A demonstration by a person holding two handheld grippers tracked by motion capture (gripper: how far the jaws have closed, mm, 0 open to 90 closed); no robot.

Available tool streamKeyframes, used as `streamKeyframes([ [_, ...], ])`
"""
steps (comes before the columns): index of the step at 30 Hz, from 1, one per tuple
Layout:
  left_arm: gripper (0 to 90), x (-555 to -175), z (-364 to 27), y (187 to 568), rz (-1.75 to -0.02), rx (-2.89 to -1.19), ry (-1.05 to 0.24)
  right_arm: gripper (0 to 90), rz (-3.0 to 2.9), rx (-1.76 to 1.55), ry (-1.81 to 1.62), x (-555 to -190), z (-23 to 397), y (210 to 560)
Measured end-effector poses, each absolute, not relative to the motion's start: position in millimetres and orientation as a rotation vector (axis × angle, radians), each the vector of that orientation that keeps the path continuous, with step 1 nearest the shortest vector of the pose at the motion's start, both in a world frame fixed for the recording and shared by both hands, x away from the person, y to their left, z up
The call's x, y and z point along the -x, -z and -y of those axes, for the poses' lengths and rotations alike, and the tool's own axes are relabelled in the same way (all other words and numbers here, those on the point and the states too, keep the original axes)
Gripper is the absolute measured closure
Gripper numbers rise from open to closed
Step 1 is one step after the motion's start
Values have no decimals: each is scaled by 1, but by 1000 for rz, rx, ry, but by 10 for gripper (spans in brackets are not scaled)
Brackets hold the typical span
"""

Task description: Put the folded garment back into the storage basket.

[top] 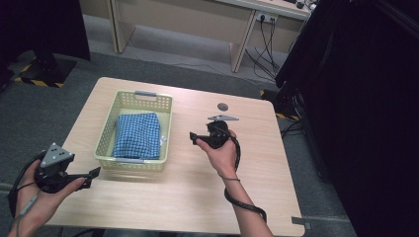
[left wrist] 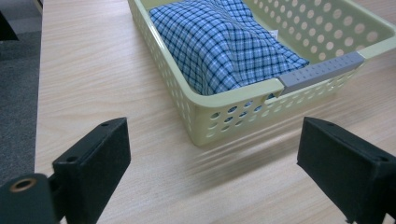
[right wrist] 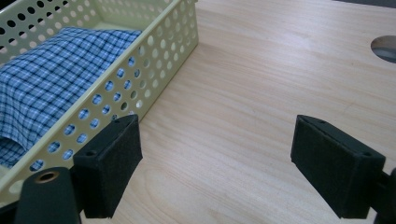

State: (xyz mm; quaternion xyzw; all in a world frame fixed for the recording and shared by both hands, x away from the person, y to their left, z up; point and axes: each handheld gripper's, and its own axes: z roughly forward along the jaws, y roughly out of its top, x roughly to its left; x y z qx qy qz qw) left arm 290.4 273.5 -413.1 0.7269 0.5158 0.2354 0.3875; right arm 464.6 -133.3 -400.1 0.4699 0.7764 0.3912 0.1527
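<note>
— Where is the basket [top: 105, 132] sitting on the desk [top: 188, 197]?

— It is lying toward the left edge, its long sides running front to back, with a folded blue checked cloth [top: 138, 135] resting inside it. A grey handle [left wrist: 322, 70] is clipping over the near rim.

— And the left gripper [top: 91, 176]?

— It is hovering by the front left corner, just short of the basket's near corner. Its jaws are standing wide apart with nothing between them, only bare wood underneath.

— The right gripper [top: 194, 138]?

— It is hanging beside the basket's right wall, jaws also spread and empty. Open desk is stretching from there to the right edge, and a round hole [top: 223, 106] is sitting near the back edge.

— Any room in front?

— A wide bare strip is running along the front edge.
</note>
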Motion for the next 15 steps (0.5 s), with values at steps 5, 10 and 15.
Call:
streamKeyframes([
  [5,91,-288,-275,415,-1308,-1840,-598,172,-2218,-1358,-1120,-464,139,401],
  [10,89,-286,-277,416,-1300,-1835,-600,172,-2209,-1371,-1120,-462,143,401],
  [15,88,-284,-279,418,-1298,-1835,-598,172,-2201,-1378,-1116,-461,149,403],
])
